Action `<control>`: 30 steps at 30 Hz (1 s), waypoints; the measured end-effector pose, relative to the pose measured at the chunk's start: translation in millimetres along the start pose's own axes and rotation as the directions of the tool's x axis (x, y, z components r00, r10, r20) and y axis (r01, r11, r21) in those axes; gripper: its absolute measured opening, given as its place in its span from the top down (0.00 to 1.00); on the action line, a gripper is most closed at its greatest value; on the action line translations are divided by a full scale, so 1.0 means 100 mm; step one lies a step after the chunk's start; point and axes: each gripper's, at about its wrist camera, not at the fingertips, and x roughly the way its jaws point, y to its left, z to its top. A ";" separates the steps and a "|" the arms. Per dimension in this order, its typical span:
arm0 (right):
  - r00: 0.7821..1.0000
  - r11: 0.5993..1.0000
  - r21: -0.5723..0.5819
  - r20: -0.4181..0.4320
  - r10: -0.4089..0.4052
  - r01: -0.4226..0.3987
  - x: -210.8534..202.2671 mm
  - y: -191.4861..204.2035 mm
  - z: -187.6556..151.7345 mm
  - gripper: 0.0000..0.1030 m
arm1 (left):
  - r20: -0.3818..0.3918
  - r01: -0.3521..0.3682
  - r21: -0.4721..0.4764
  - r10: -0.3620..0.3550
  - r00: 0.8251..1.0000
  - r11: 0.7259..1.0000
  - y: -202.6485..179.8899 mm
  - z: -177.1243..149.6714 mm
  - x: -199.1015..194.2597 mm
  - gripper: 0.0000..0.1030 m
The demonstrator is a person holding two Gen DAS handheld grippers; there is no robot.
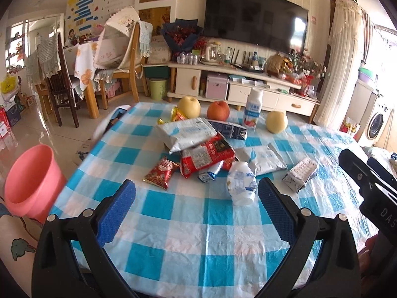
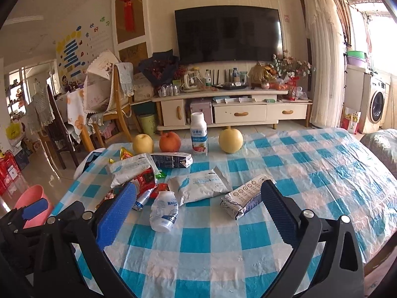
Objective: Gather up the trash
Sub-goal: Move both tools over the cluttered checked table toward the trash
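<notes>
While both your grippers hover with jaws spread and empty, the trash sits untouched mid-table: you're at the first pick. Drop the right gripper (image 2: 196, 213) onto the crushed carton (image 2: 244, 198), then carry it to the pink bin (image 1: 29, 181) beside the left gripper (image 1: 197, 206).

A table (image 2: 310, 164) covered in a blue-and-white checked cloth holds two yellow pears (image 2: 230, 140), an orange-red fruit (image 2: 169, 141), an upright drink bottle (image 2: 198, 134), a toppled white bottle (image 2: 164, 211), crumpled wrappers (image 2: 198, 188) and what may be a flattened carton (image 2: 244, 200).
</notes>
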 end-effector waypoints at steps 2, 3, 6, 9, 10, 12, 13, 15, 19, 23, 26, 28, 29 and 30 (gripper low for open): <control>1.000 1.000 -0.002 0.025 0.001 -0.001 -0.09 0.04 0.02 0.04 | 0.011 -0.010 -0.013 0.010 1.000 1.000 0.08 0.03 -0.07 0.03; 0.999 1.000 -0.008 0.040 -0.003 0.004 -0.13 0.06 0.03 0.04 | 0.019 -0.013 -0.022 0.014 1.000 1.000 0.12 0.04 -0.12 0.03; 0.997 0.999 -0.051 0.080 -0.007 0.011 -0.24 0.15 0.02 0.04 | 0.034 -0.022 -0.040 0.024 0.999 0.999 0.22 0.06 -0.20 0.03; 0.995 0.996 -0.084 0.100 -0.016 0.025 -0.28 0.21 0.00 0.04 | 0.042 -0.025 -0.047 0.027 0.999 0.999 0.29 0.07 -0.24 0.03; 0.994 0.995 -0.091 0.105 -0.021 0.031 -0.29 0.23 0.00 0.04 | 0.044 -0.025 -0.050 0.027 0.999 0.998 0.31 0.07 -0.26 0.03; 0.993 0.994 -0.098 0.111 -0.027 0.038 -0.30 0.24 0.00 0.04 | 0.045 -0.028 -0.056 0.031 0.999 0.998 0.35 0.07 -0.26 0.03; 0.993 0.995 -0.097 0.112 -0.027 0.038 -0.30 0.25 0.00 0.04 | 0.046 -0.030 -0.060 0.033 0.998 0.998 0.36 0.06 -0.27 0.03; 0.993 0.995 -0.095 0.118 -0.026 0.037 -0.31 0.25 0.00 0.04 | 0.052 -0.029 -0.064 0.033 0.998 0.997 0.38 0.05 -0.27 0.03; 0.991 0.993 -0.105 0.129 -0.038 0.052 -0.31 0.25 0.00 0.04 | 0.048 -0.032 -0.074 0.036 0.998 0.997 0.40 0.04 -0.25 0.03; 0.991 0.991 -0.114 0.122 -0.051 0.065 -0.28 0.24 -0.03 0.04 | 0.043 -0.039 -0.072 0.043 0.998 0.997 0.38 0.02 -0.23 0.03; 0.989 0.989 -0.127 0.133 -0.064 0.081 -0.29 0.22 -0.04 0.04 | 0.039 -0.042 -0.070 0.045 0.998 0.997 0.36 0.01 -0.20 0.03; 0.990 0.988 -0.131 0.128 -0.064 0.081 -0.28 0.22 -0.04 0.03 | 0.038 -0.043 -0.066 0.046 0.998 0.997 0.35 0.00 -0.19 0.03; 0.990 0.989 -0.129 0.125 -0.060 0.076 -0.27 0.22 -0.05 0.04 | 0.036 -0.045 -0.064 0.047 0.998 0.997 0.34 0.00 -0.18 0.03; 0.991 0.989 -0.128 0.122 -0.056 0.072 -0.27 0.21 -0.05 0.04 | 0.034 -0.046 -0.064 0.048 0.998 0.997 0.34 0.00 -0.17 0.03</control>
